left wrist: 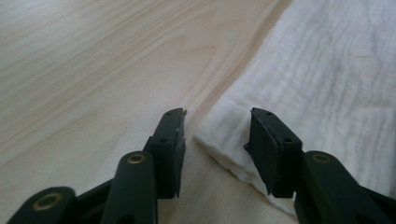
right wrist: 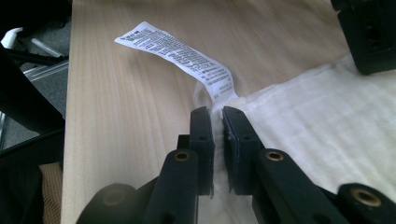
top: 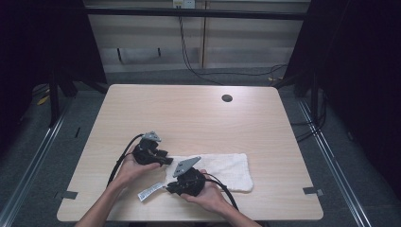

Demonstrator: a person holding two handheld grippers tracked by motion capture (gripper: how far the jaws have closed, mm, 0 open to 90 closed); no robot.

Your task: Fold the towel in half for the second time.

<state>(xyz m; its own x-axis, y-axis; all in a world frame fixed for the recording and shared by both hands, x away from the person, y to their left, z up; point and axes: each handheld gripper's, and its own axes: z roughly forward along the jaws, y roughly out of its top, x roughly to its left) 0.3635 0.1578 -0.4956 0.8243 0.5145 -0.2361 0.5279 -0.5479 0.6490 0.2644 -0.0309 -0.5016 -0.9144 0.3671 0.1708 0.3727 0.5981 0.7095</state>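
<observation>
A white folded towel [top: 222, 169] lies on the wooden table [top: 189, 113], near its front edge. A printed care label [top: 150, 191] sticks out from its near left corner. My right gripper [top: 171, 188] is shut on that corner of the towel [right wrist: 308, 121], just beside the label [right wrist: 182, 51]. My left gripper [top: 166, 159] stands open at the towel's far left corner. In the left gripper view that corner of the towel [left wrist: 224, 135] lies between the two spread fingers [left wrist: 170, 140], not pinched.
A round cable hole [top: 227, 98] sits in the table's far right part. Black cables trail from both grippers toward the front edge. Tape marks [top: 313, 191] lie at the front corners. Dark curtains and metal rails flank the table.
</observation>
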